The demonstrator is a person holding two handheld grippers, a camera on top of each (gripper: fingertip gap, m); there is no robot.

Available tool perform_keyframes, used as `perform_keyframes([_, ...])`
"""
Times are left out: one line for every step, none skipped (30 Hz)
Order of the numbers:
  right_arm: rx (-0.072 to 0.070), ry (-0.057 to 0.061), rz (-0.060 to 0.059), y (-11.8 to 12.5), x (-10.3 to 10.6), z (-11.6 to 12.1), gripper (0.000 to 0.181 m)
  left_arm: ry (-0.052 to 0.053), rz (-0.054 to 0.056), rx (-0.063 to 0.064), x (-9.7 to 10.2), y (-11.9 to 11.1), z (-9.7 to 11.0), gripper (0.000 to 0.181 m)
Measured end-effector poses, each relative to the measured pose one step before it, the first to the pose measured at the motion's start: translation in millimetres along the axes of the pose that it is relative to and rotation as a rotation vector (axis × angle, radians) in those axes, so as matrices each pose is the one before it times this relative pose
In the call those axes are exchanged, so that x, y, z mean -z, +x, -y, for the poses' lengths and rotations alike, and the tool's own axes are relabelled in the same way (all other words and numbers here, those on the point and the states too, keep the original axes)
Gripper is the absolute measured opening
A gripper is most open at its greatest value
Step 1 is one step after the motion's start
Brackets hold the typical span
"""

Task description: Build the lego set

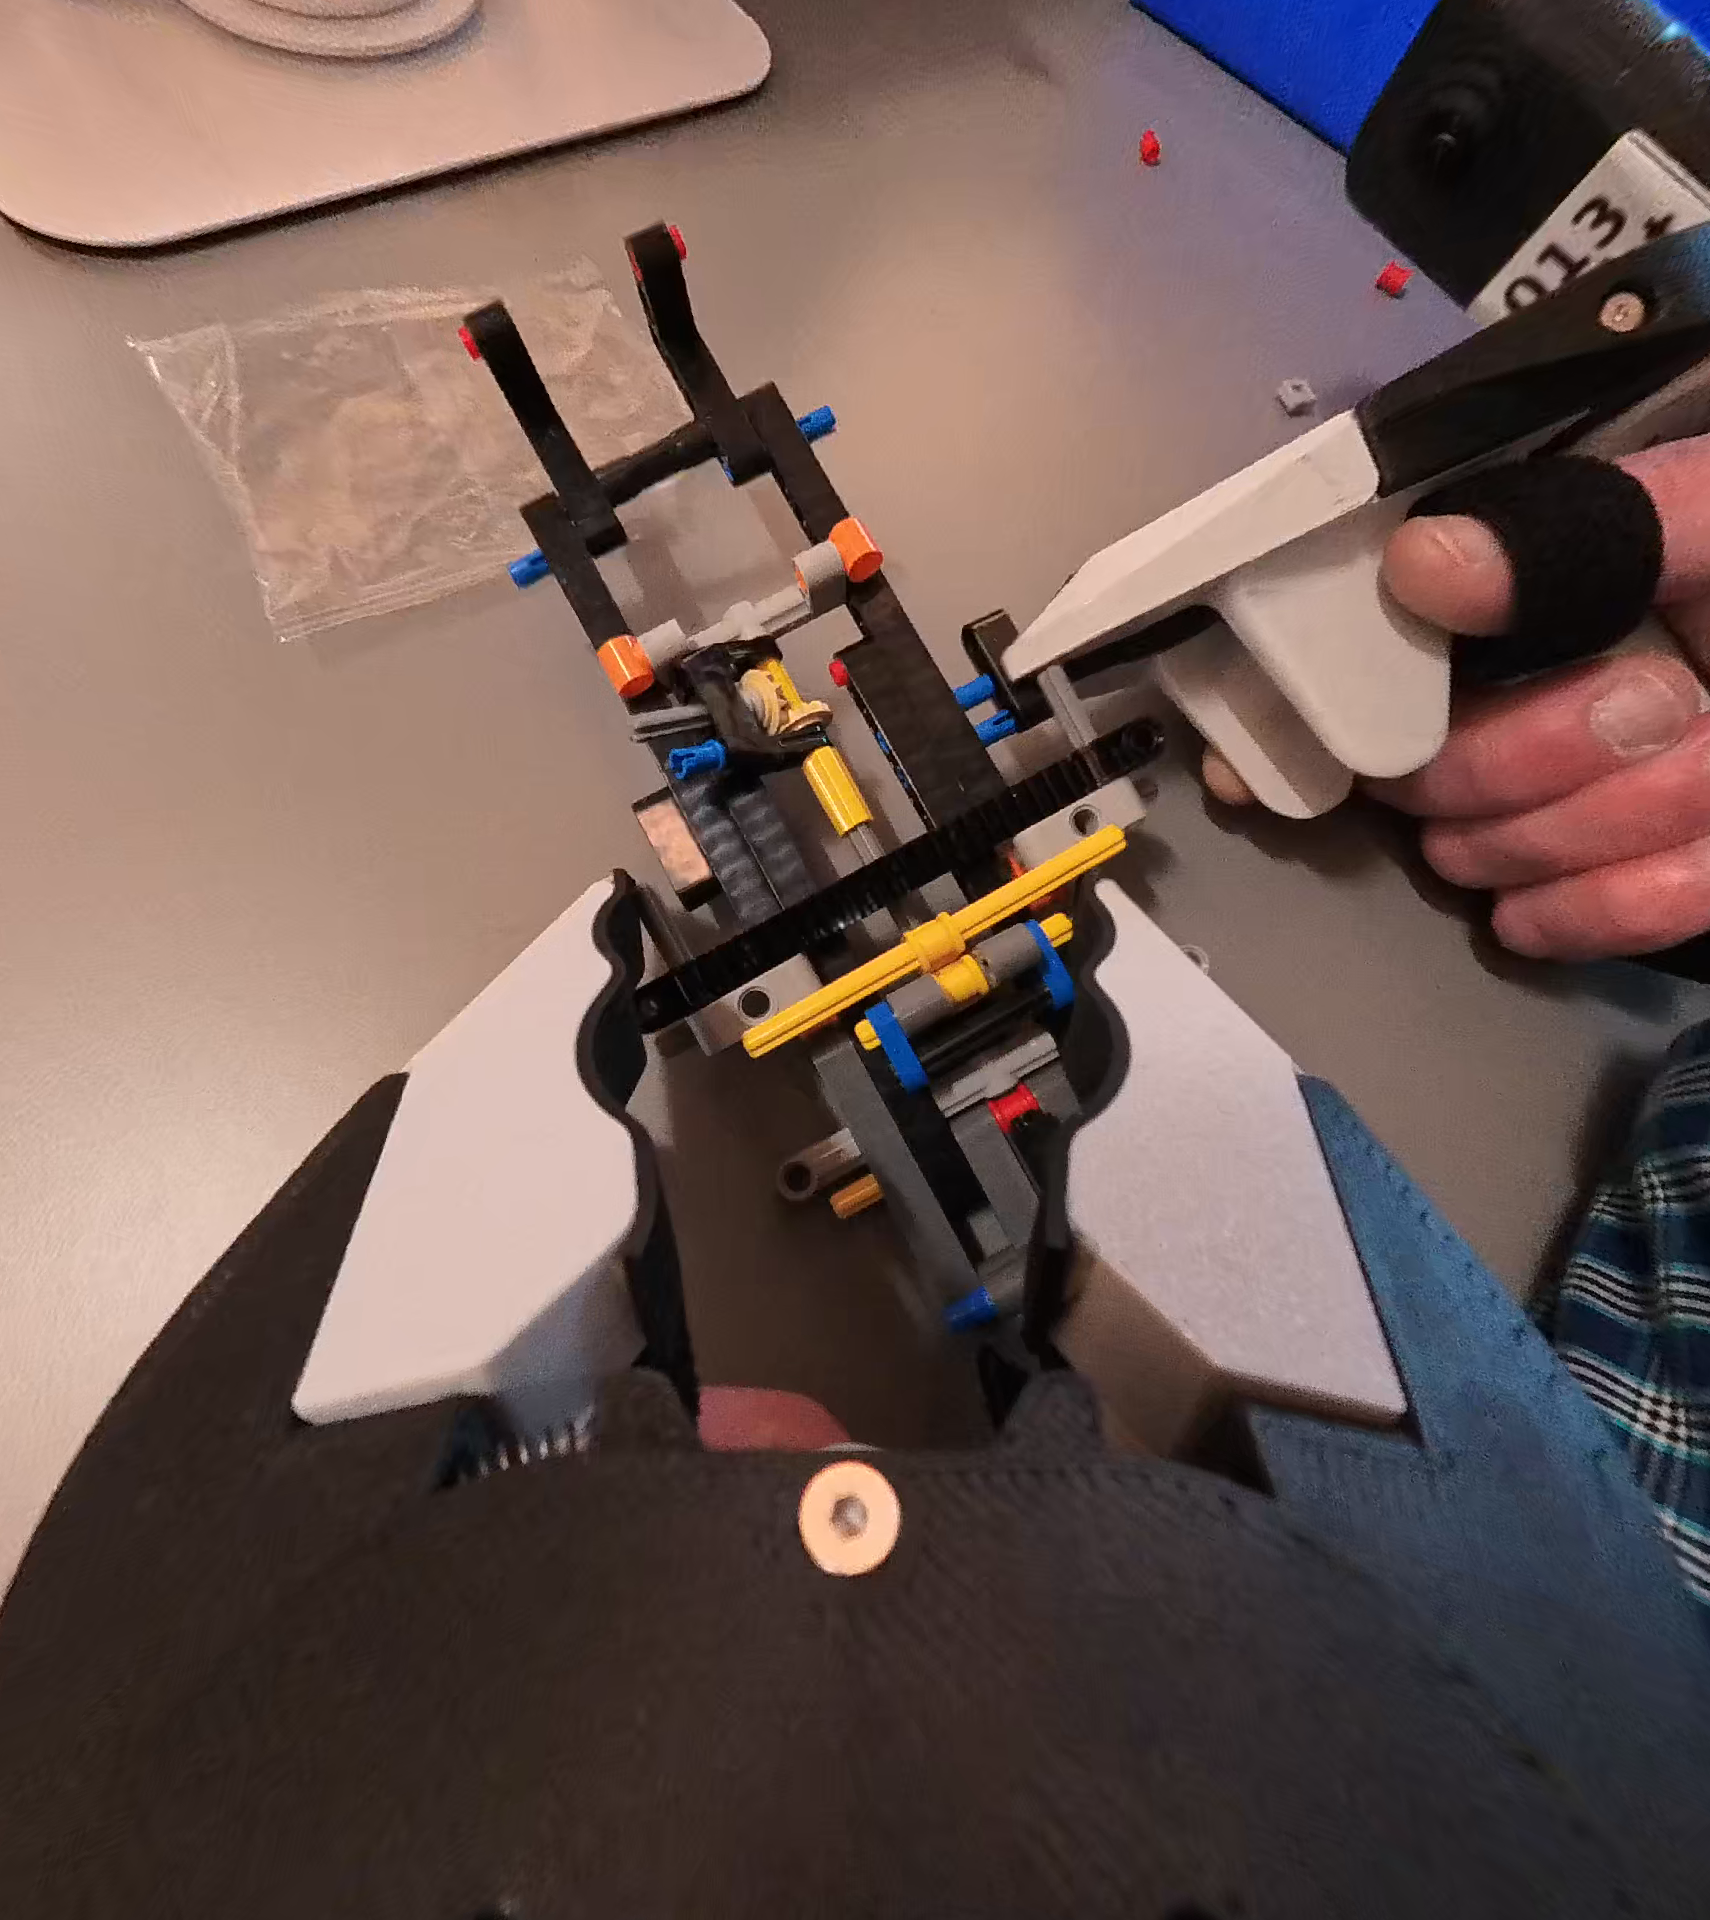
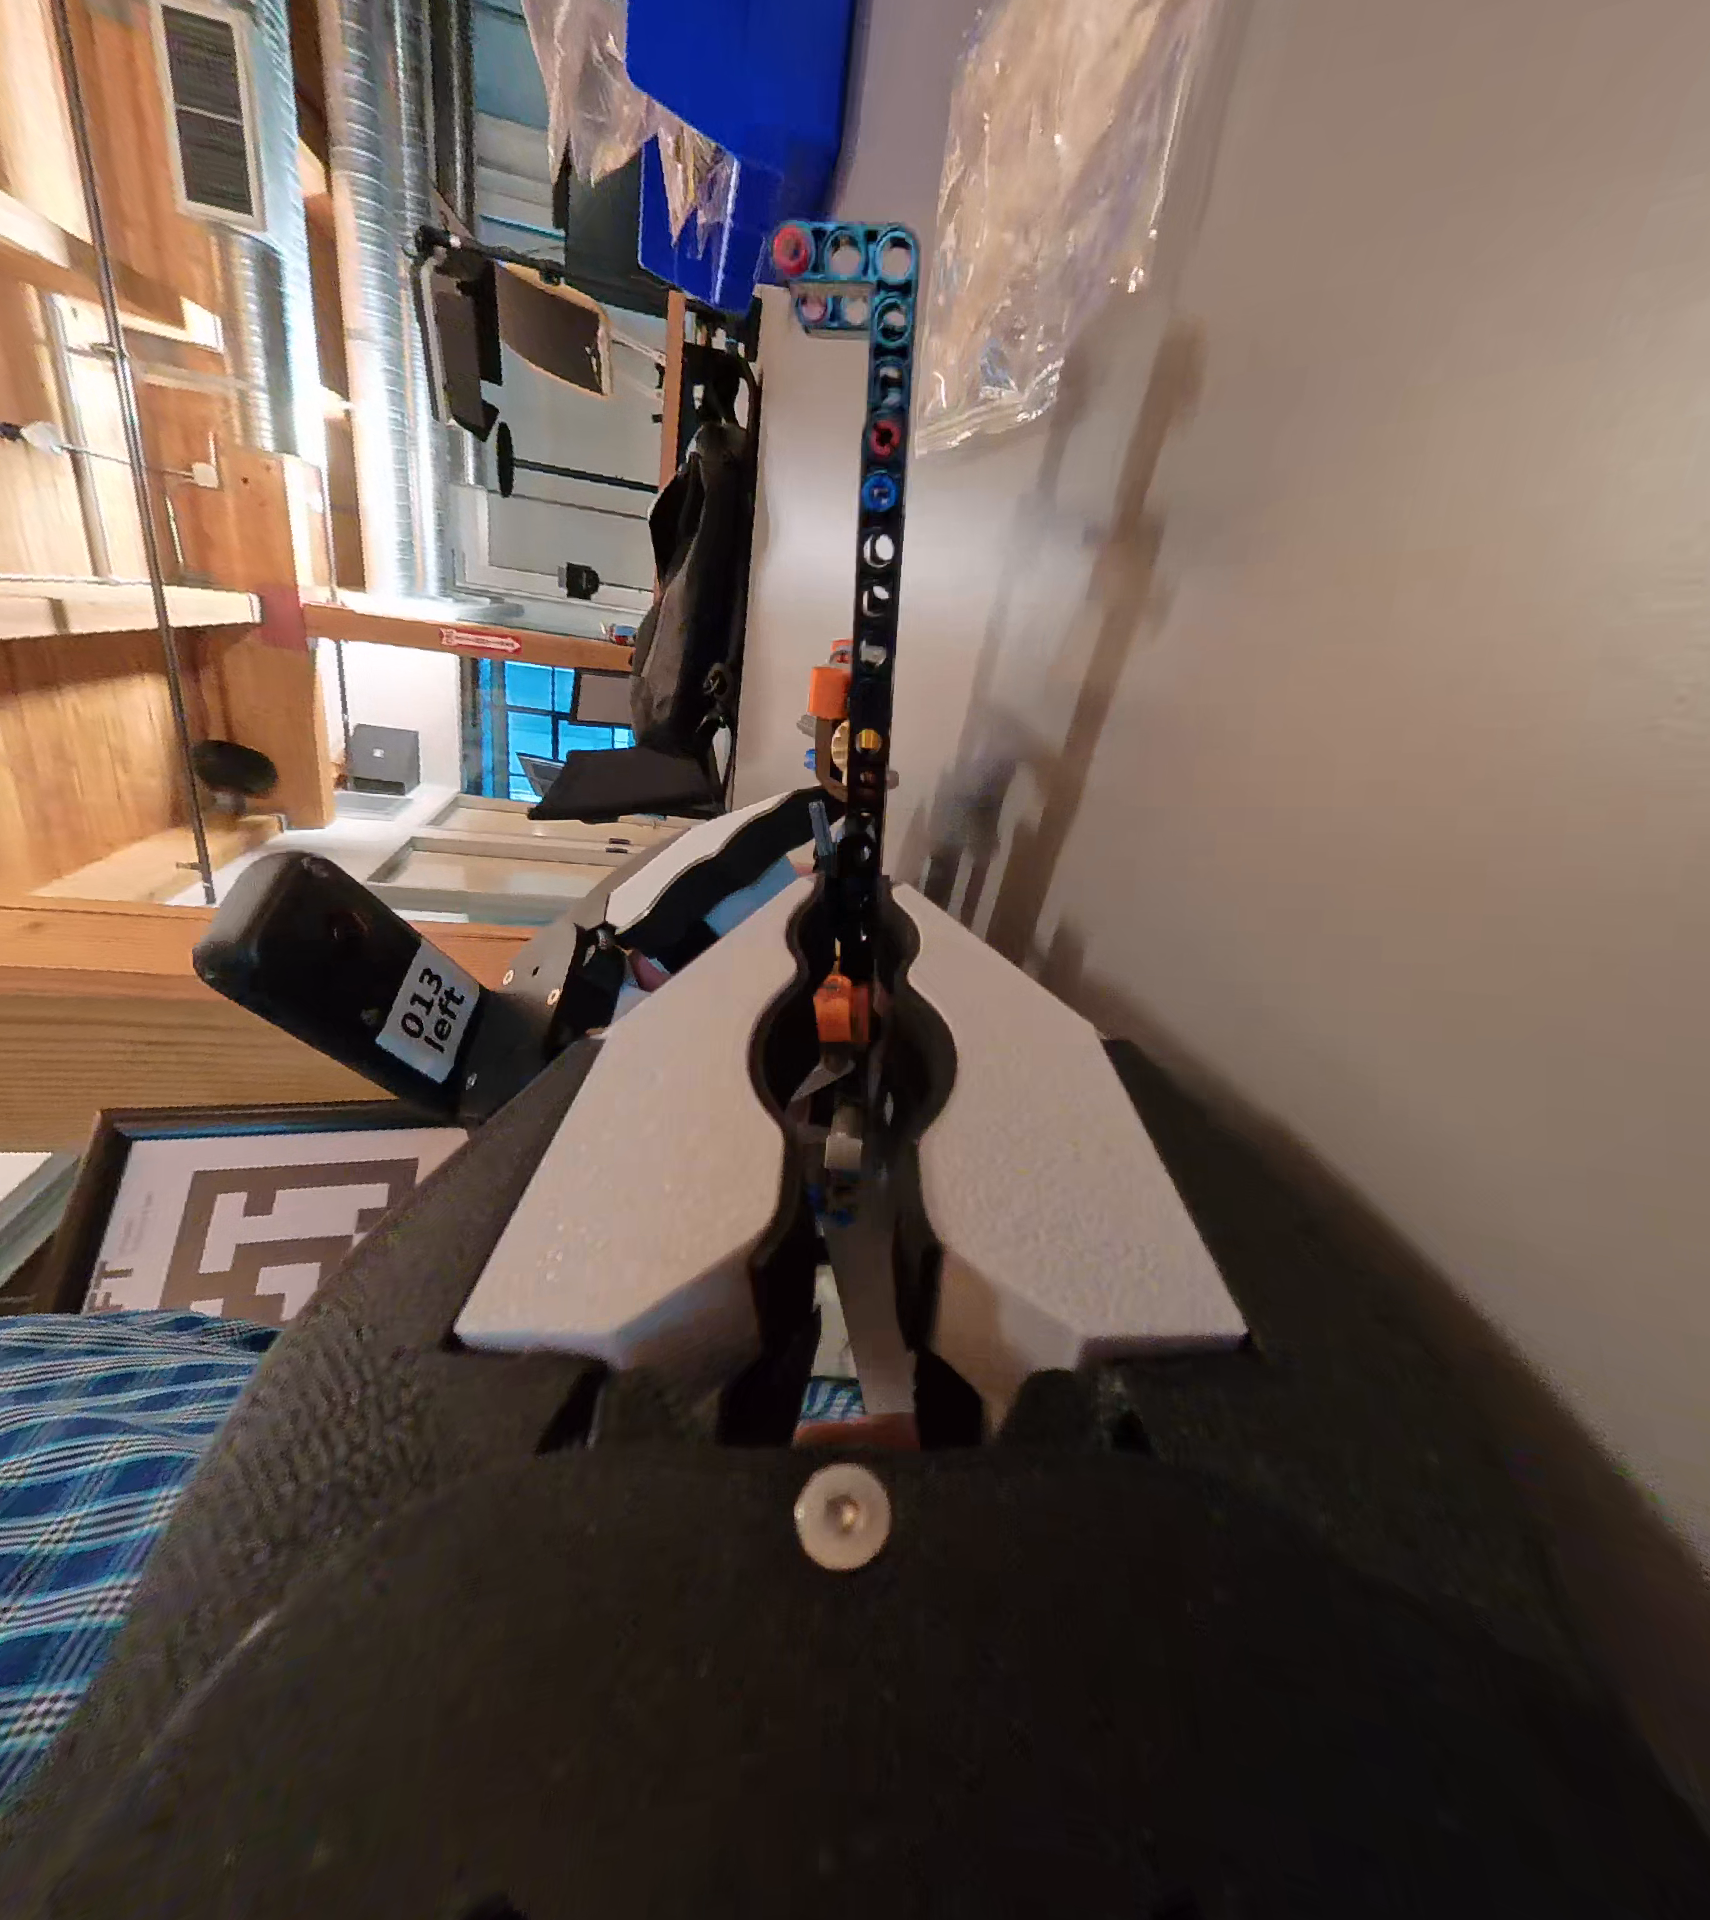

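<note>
The lego model (image 1: 778, 748) is a frame of long black beams with yellow axles, orange bushes, blue pins and a black toothed rack. It sits just above the grey table (image 1: 103, 935). My left gripper (image 1: 856, 914) is shut on the model's near end, with a white finger on each side. My right gripper (image 1: 1012, 655) comes in from the right and is shut on the model's right edge. In the right wrist view, rolled sideways, the right gripper (image 2: 851, 894) clamps the model edge-on. A long black beam (image 2: 877, 540) runs away from it. The left gripper (image 2: 685, 883) shows behind.
A clear plastic bag (image 1: 383, 457) lies left of the model. A grey flat base (image 1: 311, 114) is at the far left. Loose red pieces (image 1: 1150, 148) and a small grey piece (image 1: 1296, 395) lie at the far right near a blue bin (image 1: 1298, 52). A hand (image 1: 1609, 748) holds the right gripper. There is about 5 centimeters between the tips of the two grippers.
</note>
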State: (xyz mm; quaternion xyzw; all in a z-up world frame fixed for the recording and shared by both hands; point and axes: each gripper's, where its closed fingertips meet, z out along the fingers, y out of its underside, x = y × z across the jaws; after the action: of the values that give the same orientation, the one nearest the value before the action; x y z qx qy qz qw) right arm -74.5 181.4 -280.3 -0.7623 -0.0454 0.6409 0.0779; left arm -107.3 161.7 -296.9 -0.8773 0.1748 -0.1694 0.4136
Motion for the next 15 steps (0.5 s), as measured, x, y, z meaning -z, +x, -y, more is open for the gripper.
perform_keyframes([-0.0071, 0.0072, 0.0130, -1.78, -0.06, 0.74, 0.004, 0.0083, 0.0030, 0.0012, 0.69, 0.22, 0.98, 0.080])
perform_keyframes([-0.0133, 0.0020, 0.0089, -0.51, -0.19, -0.09, 0.004, 0.0078, 0.0040, 0.0031, 0.78, 0.15, 0.76, 0.079])
perform_keyframes([-0.0068, 0.0014, 0.0051, -0.09, -0.05, -0.07, 0.005, 0.0047, 0.0060, -0.0008, 0.62, 0.09, 0.27, 0.079])
perform_keyframes([-0.0025, 0.0028, 0.0111, -1.57, 0.01, -0.02, 0.004, 0.0139, 0.0079, -0.0080, 1.04, 0.60, 1.71, 0.079])
perform_keyframes([0.0016, -0.0029, 0.0055, -1.08, -0.32, -0.78, 0.004, 0.0072, 0.0096, -0.0077, 0.79, 0.24, 0.85, 0.079])
perform_keyframes([-0.0001, -0.0005, 0.0028, -0.25, 0.11, 0.12, 0.004, 0.0017, 0.0079, -0.0036, 0.20, 0.17, 0.02, 0.079])
perform_keyframes([-0.0037, -0.0001, 0.0052, -0.25, 0.11, 0.09, 0.004, 0.0002, 0.0068, -0.0060, 0.00, 0.11, -0.07, 0.080])
perform_keyframes([0.0013, -0.0016, 0.0041, -0.66, 0.23, -0.10, 0.004, 0.0043, 0.0078, -0.0117, 0.31, 0.38, 0.62, 0.080])
perform_keyframes([0.0112, -0.0030, -0.0034, -0.56, 0.22, -0.34, 0.004, 0.0029, 0.0033, -0.0072, 0.37, 0.54, 0.33, 0.080])
perform_keyframes([0.0102, -0.0047, -0.0055, -0.16, 0.03, -0.51, 0.004, 0.0030, 0.0007, 0.0005, 0.46, 0.27, 0.29, 0.079])
perform_keyframes([0.0072, -0.0070, -0.0031, -0.34, 0.04, -0.38, 0.004, 0.0031, 0.0015, -0.0042, 0.43, 0.71, 0.23, 0.079])
perform_keyframes([0.0087, -0.0044, -0.0027, -0.40, -0.12, -0.09, 0.004, 0.0027, 0.0045, -0.0065, 0.26, 0.58, 0.27, 0.079])
perform_keyframes([0.0080, -0.0042, -0.0035, 0.10, -0.28, -0.33, 0.004, -0.0006, 0.0029, -0.0004, 0.05, 0.59, -0.18, 0.080])
perform_keyframes([-0.0023, -0.0053, 0.0037, 0.09, -0.14, -0.61, 0.004, -0.0018, -0.0042, 0.0062, 0.05, 0.60, -0.52, 0.080])
perform_keyframes([0.0069, -0.0088, -0.0075, 1.00, 0.09, -0.94, 0.004, -0.0049, -0.0057, 0.0054, -0.05, 0.71, -0.85, 0.080])
